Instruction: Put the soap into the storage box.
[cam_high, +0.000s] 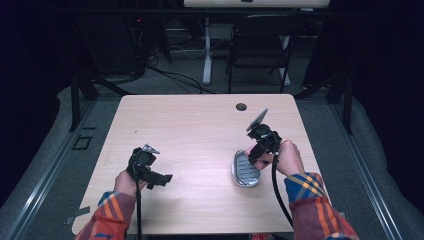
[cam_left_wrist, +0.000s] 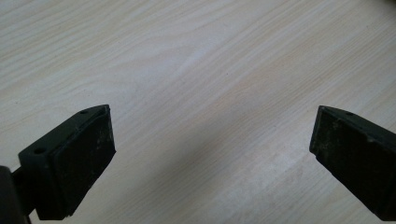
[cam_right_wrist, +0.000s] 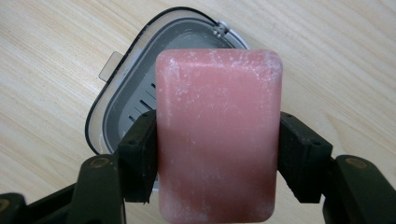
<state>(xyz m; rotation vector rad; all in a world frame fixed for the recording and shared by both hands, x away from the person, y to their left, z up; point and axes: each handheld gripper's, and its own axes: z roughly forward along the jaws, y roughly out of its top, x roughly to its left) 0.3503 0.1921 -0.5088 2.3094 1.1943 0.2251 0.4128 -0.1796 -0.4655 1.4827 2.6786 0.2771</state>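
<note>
A pink bar of soap is clamped between the jaws of my right gripper, which is shut on its long sides. Directly below it lies a grey soap dish with a slotted insert and a clear rim. In the high view the right gripper hovers over the upper end of the soap dish at the table's right. My left gripper rests low at the front left, jaws wide open over bare wood, holding nothing.
The light wooden table has a cable hole near its far edge. Beyond the table stand a black folding chair and a white desk leg. Cables trail from both grippers.
</note>
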